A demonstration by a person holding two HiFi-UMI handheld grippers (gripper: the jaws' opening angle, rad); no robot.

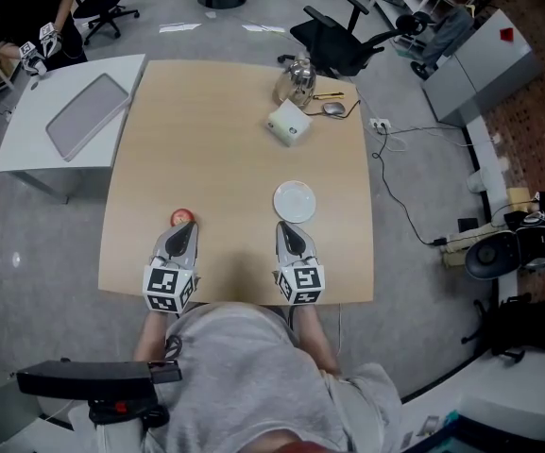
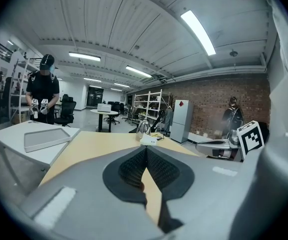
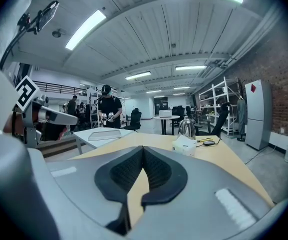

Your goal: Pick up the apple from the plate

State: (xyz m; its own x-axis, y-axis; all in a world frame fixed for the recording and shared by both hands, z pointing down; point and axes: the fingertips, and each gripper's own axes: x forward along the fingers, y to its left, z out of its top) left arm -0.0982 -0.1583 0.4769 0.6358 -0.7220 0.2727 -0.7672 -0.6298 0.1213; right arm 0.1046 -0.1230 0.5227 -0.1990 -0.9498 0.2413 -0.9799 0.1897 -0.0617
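- The small round red apple (image 1: 182, 217) is not on the plate. It sits on the bare pale wooden counter (image 1: 225, 140), near the front edge and well to the left of the plate.
- The round white plate (image 1: 294, 201) lies flat with nothing on it, so lifting the apple off the plate looks done.
- The left tongs (image 1: 184, 228) rest low over the counter with their tips right at the apple's near side. From above I cannot tell whether they touch it. The left gripper view shows the dark ribbed pads meeting at the tip with nothing between them, so the apple is not held.
- The right tongs (image 1: 285, 226) point at the plate's near rim, just short of it. Their pads are also pressed together and empty.
- My judgement is that the apple has been taken from the plate and set down on the counter, and both tongs are now clear of any load near the person.
- What may be left depends on the goal. If the apple should end up held, the left tongs would need to spread and close round it. Otherwise little remains.
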